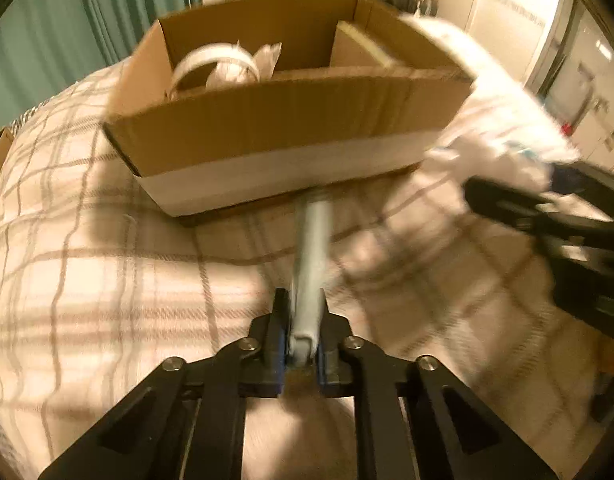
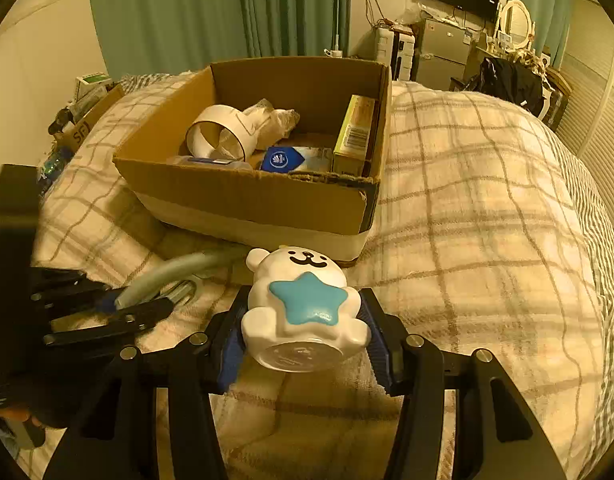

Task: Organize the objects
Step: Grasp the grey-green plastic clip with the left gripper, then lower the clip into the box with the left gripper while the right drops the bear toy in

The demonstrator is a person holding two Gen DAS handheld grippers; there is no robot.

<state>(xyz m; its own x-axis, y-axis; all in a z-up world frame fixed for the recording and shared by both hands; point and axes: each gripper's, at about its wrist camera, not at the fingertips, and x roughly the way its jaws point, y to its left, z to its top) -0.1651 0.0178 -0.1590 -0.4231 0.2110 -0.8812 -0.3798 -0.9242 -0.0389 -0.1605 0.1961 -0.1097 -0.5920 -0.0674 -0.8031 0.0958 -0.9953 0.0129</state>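
Left wrist view shows the left gripper [image 1: 303, 320] clamped on a pale blue-grey handle [image 1: 311, 264] that runs from its jaws toward the cardboard box [image 1: 267, 120] on the plaid blanket [image 1: 87, 260]. Right wrist view shows the right gripper [image 2: 303, 320] gripping a white bear figure [image 2: 299, 300] with a teal star on its belly. Only this view shows the box's contents clearly: a white tape roll [image 2: 221, 132], a blue-labelled packet [image 2: 281, 159] and a yellow carton [image 2: 357, 136].

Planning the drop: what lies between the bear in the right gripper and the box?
Only plaid blanket in the right wrist view; the bear, clamped in the right gripper, nearly reaches the box. The grey handle lies just left.
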